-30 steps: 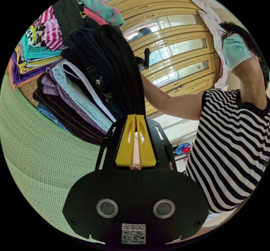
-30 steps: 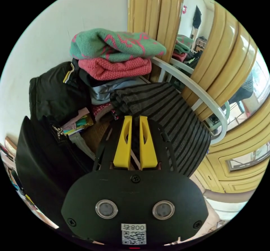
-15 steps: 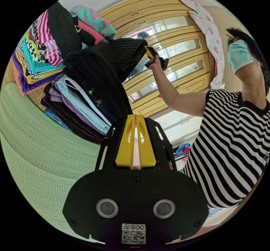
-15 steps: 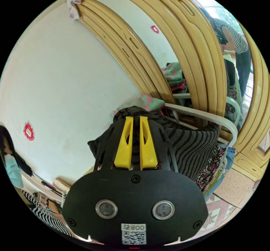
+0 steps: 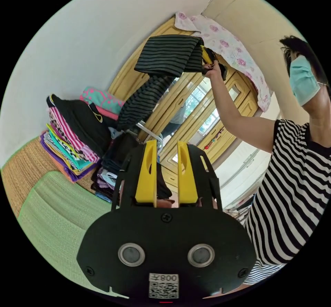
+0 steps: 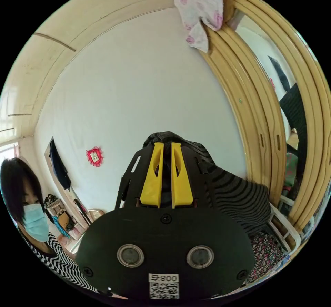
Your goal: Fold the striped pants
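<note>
A: Left gripper (image 5: 162,174), black body, yellow jaws: jaws stand apart, nothing between them.

B: Right gripper (image 6: 166,177)?

A: Yellow jaws narrow, clamped on a bunched fold of the grey-and-black striped pants (image 6: 234,196). In the left gripper view that right gripper (image 5: 207,59) is raised high at arm's length, the striped pants (image 5: 165,62) hanging from it and trailing down toward the pile.

B: The surroundings?

A: Tall pile of folded clothes in many colours (image 5: 74,138) on a woven straw mat (image 5: 24,169), beside a green mat (image 5: 58,217). Yellow wooden wardrobe with mirrored doors (image 5: 193,114) behind; a white cloth with pink flowers (image 5: 227,45) draped over its top. Person in a black-and-white striped shirt (image 5: 293,190) at the right.
</note>
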A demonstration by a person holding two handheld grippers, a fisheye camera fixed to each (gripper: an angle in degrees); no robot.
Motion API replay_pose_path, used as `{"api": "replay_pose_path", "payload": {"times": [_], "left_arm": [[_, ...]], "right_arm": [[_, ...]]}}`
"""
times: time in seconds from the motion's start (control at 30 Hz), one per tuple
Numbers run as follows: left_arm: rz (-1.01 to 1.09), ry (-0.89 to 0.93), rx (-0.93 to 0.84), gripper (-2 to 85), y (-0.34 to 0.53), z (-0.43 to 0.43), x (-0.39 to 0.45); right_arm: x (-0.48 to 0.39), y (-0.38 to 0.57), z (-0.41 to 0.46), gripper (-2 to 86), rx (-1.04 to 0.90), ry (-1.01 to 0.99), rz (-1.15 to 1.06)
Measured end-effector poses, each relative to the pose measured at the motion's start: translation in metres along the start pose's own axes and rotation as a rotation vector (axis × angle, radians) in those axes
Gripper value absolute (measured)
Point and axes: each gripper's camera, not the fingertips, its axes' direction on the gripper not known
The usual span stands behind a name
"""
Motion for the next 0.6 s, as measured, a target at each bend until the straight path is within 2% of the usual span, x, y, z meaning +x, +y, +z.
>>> {"api": "replay_pose_path", "payload": {"times": [0.13, 0.27, 0.37, 0.47, 0.6], "left_arm": [[0.084, -0.179, 0.139, 13.0, -0.033, -0.064, 0.059], [0.111, -0.345, 0.182, 14.2, -0.040, -0.116, 0.102], [0.065, -0.419, 0.204, 12.6, -0.024, -0.166, 0.126], [-0.033, -0.518, 0.150, 6.7, 0.014, -0.217, 0.145], [-0.238, -0.646, 0.187, 3.9, 0.086, -0.320, 0.177]], "right_arm": [[-0.089, -0.008, 0.023, 2.2, -0.011, -0.142, -0.091], [-0.160, 0.015, 0.049, 2.1, -0.071, -0.282, -0.153], [-0.203, 0.055, 0.082, 2.1, -0.164, -0.406, -0.135], [-0.236, 0.111, 0.120, 2.1, -0.261, -0.520, -0.086], [-0.266, 0.206, 0.175, 2.1, -0.365, -0.664, 0.029]]}}
